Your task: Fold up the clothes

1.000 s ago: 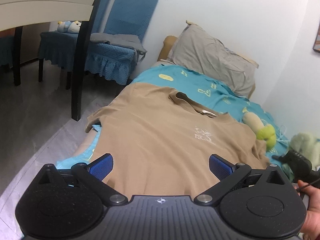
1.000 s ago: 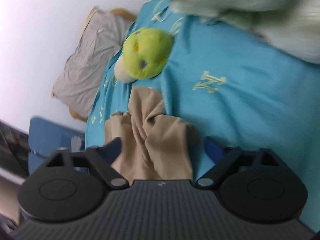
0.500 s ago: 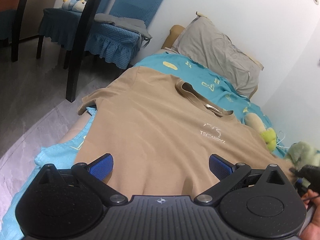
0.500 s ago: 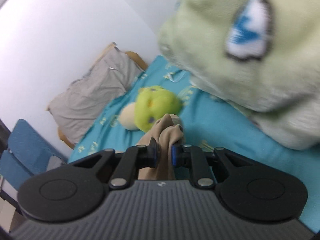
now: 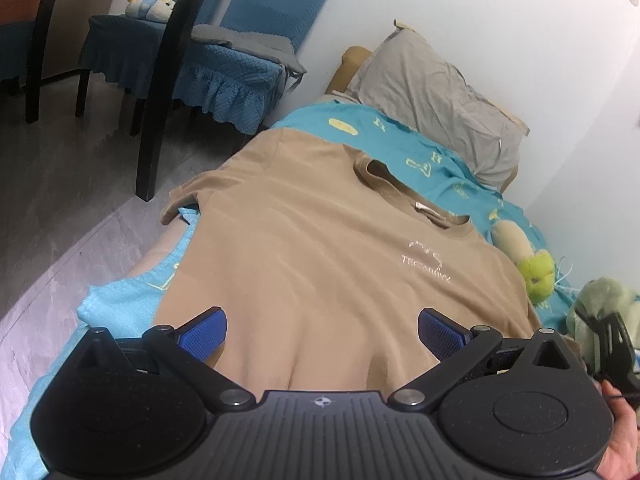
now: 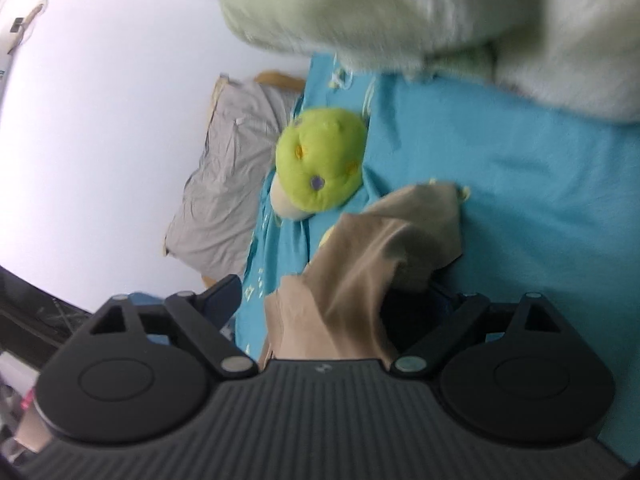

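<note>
Tan T-shirt lies front-up, spread on the teal bedsheet; right gripper, clenched on its sleeve half a second ago, now gapes, left gripper likewise released.

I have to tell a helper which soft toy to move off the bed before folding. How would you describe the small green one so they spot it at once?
Start at the grey pillow against the white wall, at the head of the bed with the turquoise sheet. The small plush toy lies just below that pillow, beside the tan T-shirt. It is bright lime green with small orange and purple spots and a cream end, unlike the bigger, pale green fluffy plush nearby.
</note>
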Demonstrator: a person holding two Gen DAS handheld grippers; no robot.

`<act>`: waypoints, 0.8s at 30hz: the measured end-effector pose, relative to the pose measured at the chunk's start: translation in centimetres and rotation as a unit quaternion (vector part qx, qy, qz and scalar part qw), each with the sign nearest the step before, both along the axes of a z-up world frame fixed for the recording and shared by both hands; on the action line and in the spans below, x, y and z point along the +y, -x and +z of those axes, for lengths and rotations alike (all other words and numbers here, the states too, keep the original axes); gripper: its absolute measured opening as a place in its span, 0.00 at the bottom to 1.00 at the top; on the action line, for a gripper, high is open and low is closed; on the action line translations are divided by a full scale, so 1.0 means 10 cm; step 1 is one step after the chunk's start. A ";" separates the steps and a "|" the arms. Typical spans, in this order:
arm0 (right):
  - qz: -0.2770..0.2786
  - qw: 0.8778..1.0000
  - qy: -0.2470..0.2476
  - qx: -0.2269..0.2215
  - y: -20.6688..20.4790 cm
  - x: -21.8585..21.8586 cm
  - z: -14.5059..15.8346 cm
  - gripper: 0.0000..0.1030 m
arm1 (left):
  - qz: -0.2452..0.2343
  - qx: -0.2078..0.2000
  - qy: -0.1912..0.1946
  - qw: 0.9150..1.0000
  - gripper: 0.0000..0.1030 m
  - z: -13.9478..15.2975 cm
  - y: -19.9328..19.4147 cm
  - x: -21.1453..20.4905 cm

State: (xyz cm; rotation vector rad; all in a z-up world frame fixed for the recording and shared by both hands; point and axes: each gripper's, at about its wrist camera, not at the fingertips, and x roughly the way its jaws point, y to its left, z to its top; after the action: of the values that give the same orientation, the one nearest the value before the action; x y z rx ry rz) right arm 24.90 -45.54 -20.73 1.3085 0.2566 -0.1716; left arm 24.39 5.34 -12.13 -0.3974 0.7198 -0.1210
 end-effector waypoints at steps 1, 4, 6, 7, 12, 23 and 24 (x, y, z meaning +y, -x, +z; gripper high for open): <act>0.015 1.000 0.004 0.000 -0.08 -0.03 -0.01 0.91 | -0.002 0.001 -0.005 1.000 1.00 -0.01 -0.01 -0.01; 0.026 0.999 0.035 0.000 -0.21 -0.07 0.03 0.90 | -0.010 0.003 -0.026 1.000 1.00 -0.07 -0.05 -0.07; 0.039 0.999 0.025 -0.010 -0.31 -0.08 0.01 0.90 | -0.017 0.002 -0.047 0.999 1.00 -0.11 -0.09 -0.12; 0.046 0.999 0.021 -0.015 -0.36 -0.09 0.00 0.90 | -0.020 0.001 -0.059 0.998 1.00 -0.13 -0.10 -0.15; 0.063 0.994 0.088 0.000 -0.54 0.09 0.25 0.90 | -0.031 0.007 -0.103 0.994 1.00 -0.20 -0.14 -0.24; -0.131 0.960 0.245 -0.044 0.16 -0.05 0.94 0.90 | -0.055 0.004 -0.154 0.987 1.00 -0.24 -0.12 -0.34; -0.146 0.957 0.249 -0.036 0.24 -0.07 0.95 0.90 | -0.056 0.003 -0.157 0.986 1.00 -0.25 -0.12 -0.35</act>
State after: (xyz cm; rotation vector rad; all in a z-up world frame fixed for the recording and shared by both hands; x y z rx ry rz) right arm 22.52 -46.26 -11.20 0.8416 -0.0480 -0.4111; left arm 25.62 1.86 -14.59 -0.0565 0.7541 -0.1111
